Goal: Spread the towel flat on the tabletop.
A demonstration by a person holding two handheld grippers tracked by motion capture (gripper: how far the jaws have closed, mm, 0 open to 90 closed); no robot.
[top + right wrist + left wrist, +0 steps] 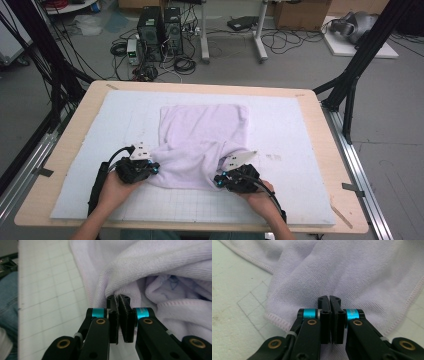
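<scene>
The towel (202,145), pale lilac terry, lies on the white gridded mat (300,165) that covers the table (70,145). Its far half is spread flat; its near edge is bunched and lifted at both near corners, where the two grippers meet it.

The left gripper (150,167) is at the near left corner. In the left gripper view its jaws stand pressed together with no gap, and the towel (352,275) lies right at the tips. Whether a fold of cloth is caught between the pads cannot be told, since the jaws hide the contact point; at most a thin edge is pinched.

The right gripper (118,298) is at the near right corner. Its jaws are closed too, tips pushed into a rolled fold of towel (160,262), and the hem curls around them. A pinch of fabric appears to be held, though shallowly.

Risks from here:
- A shallow bite on either side may slip once the towel is lifted or pulled, dropping one corner and leaving the cloth skewed.
- If the left jaws have closed on nothing, that corner stays on the mat while the right side rises, and the fold goes crooked.
- The right corner is already rolled under itself; carrying it over as it is would trap a wrinkle inside the fold.
- Uneven pull between the two hands would drag the flat far half out of square on the mat.
</scene>
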